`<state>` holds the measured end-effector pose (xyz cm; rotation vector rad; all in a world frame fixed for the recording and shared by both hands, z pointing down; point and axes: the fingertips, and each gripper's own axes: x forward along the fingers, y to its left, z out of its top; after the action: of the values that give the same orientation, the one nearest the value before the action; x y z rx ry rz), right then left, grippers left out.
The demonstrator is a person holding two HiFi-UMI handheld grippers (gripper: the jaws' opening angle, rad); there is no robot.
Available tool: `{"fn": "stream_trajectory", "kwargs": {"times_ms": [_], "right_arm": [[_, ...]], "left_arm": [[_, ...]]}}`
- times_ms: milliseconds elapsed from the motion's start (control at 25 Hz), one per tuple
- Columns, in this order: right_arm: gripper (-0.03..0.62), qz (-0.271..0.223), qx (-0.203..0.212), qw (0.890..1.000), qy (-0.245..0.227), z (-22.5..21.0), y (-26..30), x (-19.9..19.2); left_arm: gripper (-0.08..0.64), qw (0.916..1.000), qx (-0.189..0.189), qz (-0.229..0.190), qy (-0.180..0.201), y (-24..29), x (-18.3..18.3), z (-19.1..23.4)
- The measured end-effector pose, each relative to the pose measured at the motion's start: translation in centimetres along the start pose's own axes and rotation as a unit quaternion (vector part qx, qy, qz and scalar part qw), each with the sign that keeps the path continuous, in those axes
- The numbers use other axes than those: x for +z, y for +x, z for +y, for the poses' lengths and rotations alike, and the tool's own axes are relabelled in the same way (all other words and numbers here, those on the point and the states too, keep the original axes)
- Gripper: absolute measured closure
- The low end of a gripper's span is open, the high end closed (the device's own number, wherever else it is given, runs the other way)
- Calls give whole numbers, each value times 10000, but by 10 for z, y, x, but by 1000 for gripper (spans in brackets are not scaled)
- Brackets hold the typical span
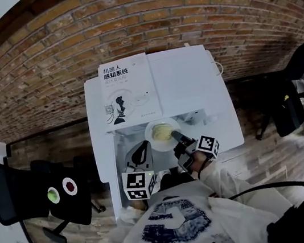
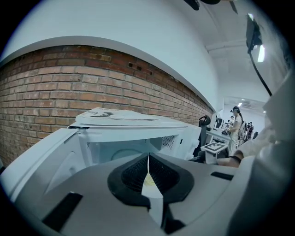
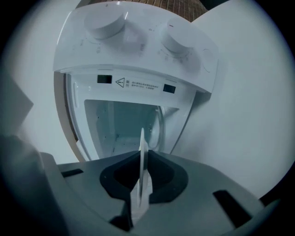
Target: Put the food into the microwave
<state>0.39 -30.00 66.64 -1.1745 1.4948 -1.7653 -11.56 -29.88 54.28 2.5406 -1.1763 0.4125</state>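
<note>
Two grippers are closed on one white plate, which is held level at the mouth of the open microwave; how far past the front edge it reaches cannot be told. In the head view the left gripper is clamped on the rim at about 8 o'clock of the plate and the right gripper on the rim at about 4 o'clock, so the yellow food is carried between them, just ahead of both sets of jaws. The open door is swung out at 9 o'clock, close beside the left gripper, and the microwave's front top edge is met at 12 o'clock of the plate. A book is laid on the microwave's top. Only the right gripper view shows the two knobs of the control panel and the bare cavity straight ahead of the plate's thin edge, which is pinched upright in that view between the jaws of the right gripper. Only the left gripper view shows the food lying on the plate just behind the pinch of the left gripper, with the cavity at 12 o'clock, a brick wall at 10 o'clock and people far off at 3 o'clock.
</note>
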Motion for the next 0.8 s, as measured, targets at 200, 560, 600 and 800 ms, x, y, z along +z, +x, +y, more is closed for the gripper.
{"fn": "stream_trajectory", "kwargs": {"times_ms": [200,560,600,800], "right_arm": [[558,5,-129,9999,21,-13,15,6],[558,49,-226,9997,-9,-24,37,15],[558,53,-238,9997,-1,-25,39,16],[558,90,-275,9996,55,-27,46,15]], "left_arm": [[545,10000,-4,95,-8,1,-5,1],[545,9999,43,147,14,3,-8,5],[545,9999,47,149,13,3,-8,5],[545,9997,54,223,1,5,-11,5]]}}
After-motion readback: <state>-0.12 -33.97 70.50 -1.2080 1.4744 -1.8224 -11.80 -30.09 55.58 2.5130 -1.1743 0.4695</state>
